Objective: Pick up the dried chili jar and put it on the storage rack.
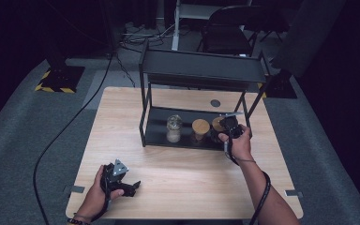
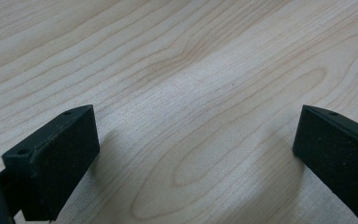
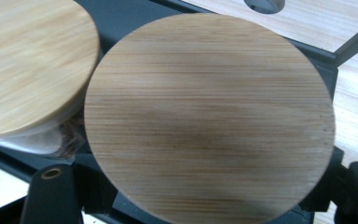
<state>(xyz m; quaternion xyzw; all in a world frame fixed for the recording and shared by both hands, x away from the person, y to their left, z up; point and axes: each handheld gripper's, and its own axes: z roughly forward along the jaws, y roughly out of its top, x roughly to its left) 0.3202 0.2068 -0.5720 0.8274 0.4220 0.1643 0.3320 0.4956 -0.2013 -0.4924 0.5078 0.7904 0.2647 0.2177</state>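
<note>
A black two-shelf rack (image 1: 201,71) stands at the back of the wooden table (image 1: 178,173). Three jars sit on its lower shelf. The rightmost jar (image 1: 217,123) has a round bamboo lid (image 3: 209,116), and my right gripper (image 1: 228,125) is shut on it from above, with a black jaw on each side under the lid. Beside it stands a second bamboo-lidded jar (image 1: 200,129) (image 3: 28,65), and further left a clear glass jar (image 1: 174,127). My left gripper (image 1: 133,186) (image 2: 196,163) rests low over the front left of the table, jaws wide open with only bare wood between them.
A round cable hole (image 1: 215,103) (image 3: 263,4) lies in the tabletop behind the rack. The rack's top shelf overhangs the jars, and its thin posts (image 1: 143,112) frame the lower shelf. Beyond the table are a dark chair (image 1: 229,33) and floor cables (image 1: 65,126).
</note>
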